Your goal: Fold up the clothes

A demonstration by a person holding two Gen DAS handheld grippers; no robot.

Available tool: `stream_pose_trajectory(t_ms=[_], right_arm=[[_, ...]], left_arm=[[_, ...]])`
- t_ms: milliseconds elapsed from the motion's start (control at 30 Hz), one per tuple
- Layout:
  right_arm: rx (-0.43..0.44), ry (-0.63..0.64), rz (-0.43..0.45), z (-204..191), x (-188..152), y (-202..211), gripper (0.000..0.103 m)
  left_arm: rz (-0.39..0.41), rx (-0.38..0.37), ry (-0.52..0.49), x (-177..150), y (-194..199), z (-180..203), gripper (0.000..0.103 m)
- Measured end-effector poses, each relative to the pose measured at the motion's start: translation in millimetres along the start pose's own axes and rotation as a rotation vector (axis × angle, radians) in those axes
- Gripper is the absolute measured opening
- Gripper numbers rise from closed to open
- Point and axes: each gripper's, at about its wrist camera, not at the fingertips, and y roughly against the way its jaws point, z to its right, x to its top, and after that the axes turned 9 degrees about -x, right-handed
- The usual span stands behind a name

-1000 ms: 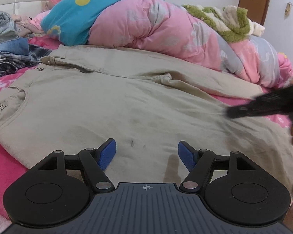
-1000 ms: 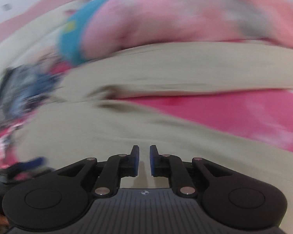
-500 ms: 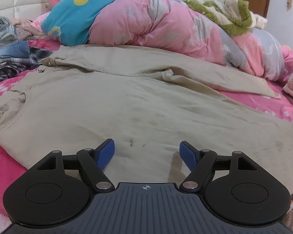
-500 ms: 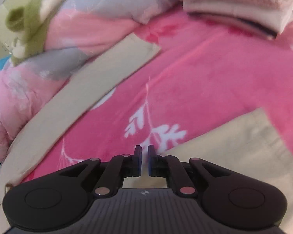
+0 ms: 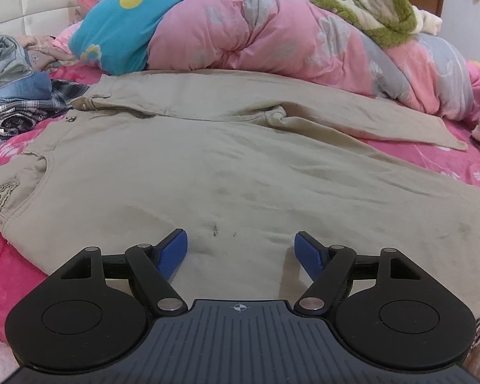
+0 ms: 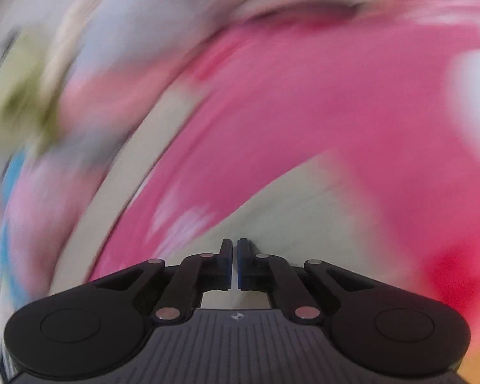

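Nearest in the left wrist view, the left claw (image 5: pixel 241 248) stands wide with nothing between its blue pads (image 5: pixel 172 251), hovering over the near leg of a pair of khaki trousers (image 5: pixel 208 166). That reads as a claw poised to come down on the cloth, either to pin it or to take a fold line.

The trousers lie spread flat across the bed (image 5: pixel 432 156), waist to the left and legs running right. Laid out smooth like this, they look ready for a first fold, with none made yet. A small woven patch (image 5: pixel 1 193) sits on the waistband at the left edge; its lettering is too small to read.

In the right wrist view the right claw (image 6: pixel 235 264) has its jaws all but together, with no cloth visible between them. Below it is a pale khaki edge, probably a trouser leg end (image 6: pixel 288 217), against the pink bedsheet (image 6: pixel 320 112); the picture is heavily smeared.

Farther back, a heap of denim and plaid clothes (image 5: pixel 19 102) waits at the left, likely still to be folded. Behind the trousers a rolled pink quilt (image 5: pixel 272 41) with a turquoise pillow (image 5: pixel 118 25) and a green fleecy blanket (image 5: pixel 368 9) is pushed to the wall, leaving working room.
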Motion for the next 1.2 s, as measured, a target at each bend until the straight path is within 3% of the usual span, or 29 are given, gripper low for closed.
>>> stream_pose_trajectory(t_ms=[67, 133, 233, 333, 367, 400, 500, 600, 633, 700, 833, 967, 1100, 1200], right_arm=[[-0.044, -0.062, 0.067, 18.5, 10.8, 17.5, 0.008], [0.02, -0.023, 0.061, 3.2, 1.1, 29.3, 0.011], [0.154, 0.121, -0.043, -41.3, -28.2, 25.3, 0.023], [0.201, 0.219, -0.188, -70.6, -60.5, 3.3, 0.024], [0.17, 0.216, -0.195, -62.9, -64.0, -0.2, 0.023], [0.151, 0.202, -0.195, -52.1, -66.5, -2.1, 0.013], [0.114, -0.005, -0.119, 21.8, -66.9, 18.0, 0.0], [0.041, -0.156, -0.035, 72.5, -66.5, 48.8, 0.0], [0.0, -0.136, -0.011, 69.1, -66.6, 56.2, 0.0], [-0.047, -0.065, 0.02, 48.3, -68.9, 65.7, 0.01], [0.143, 0.082, -0.09, -17.9, -86.4, 42.3, 0.015], [0.202, 0.2, -0.259, -59.2, -114.9, 4.6, 0.018], [0.188, 0.079, -0.268, -9.5, -122.6, 11.5, 0.0], [0.078, -0.008, -0.213, 29.6, -125.5, 43.5, 0.002]], left_arm=[[-0.005, 0.008, 0.0, 0.7, -0.4, 0.6, 0.074], [-0.01, 0.015, -0.001, 1.5, -0.8, 1.7, 0.074], [-0.011, 0.023, -0.008, 2.4, 1.7, 6.6, 0.074], [-0.007, 0.018, -0.018, 0.9, 5.5, 10.0, 0.075], [-0.007, 0.015, -0.021, 0.2, 6.4, 10.1, 0.075], [-0.007, 0.013, -0.023, -0.3, 6.5, 9.8, 0.075], [-0.011, 0.008, -0.018, -0.4, 5.7, 6.6, 0.075], [-0.011, 0.008, -0.007, 0.2, 5.7, 5.1, 0.075], [-0.009, 0.008, -0.003, 0.0, 6.4, 5.2, 0.075], [-0.009, 0.004, 0.0, -1.1, 8.8, 7.0, 0.075], [-0.009, -0.004, -0.015, -4.0, 14.8, 13.1, 0.075], [-0.014, -0.021, -0.025, -8.2, 17.1, 16.8, 0.075], [-0.025, -0.035, -0.024, -10.1, 15.2, 13.6, 0.075], [-0.026, -0.042, -0.008, -10.5, 12.4, 10.5, 0.075]])
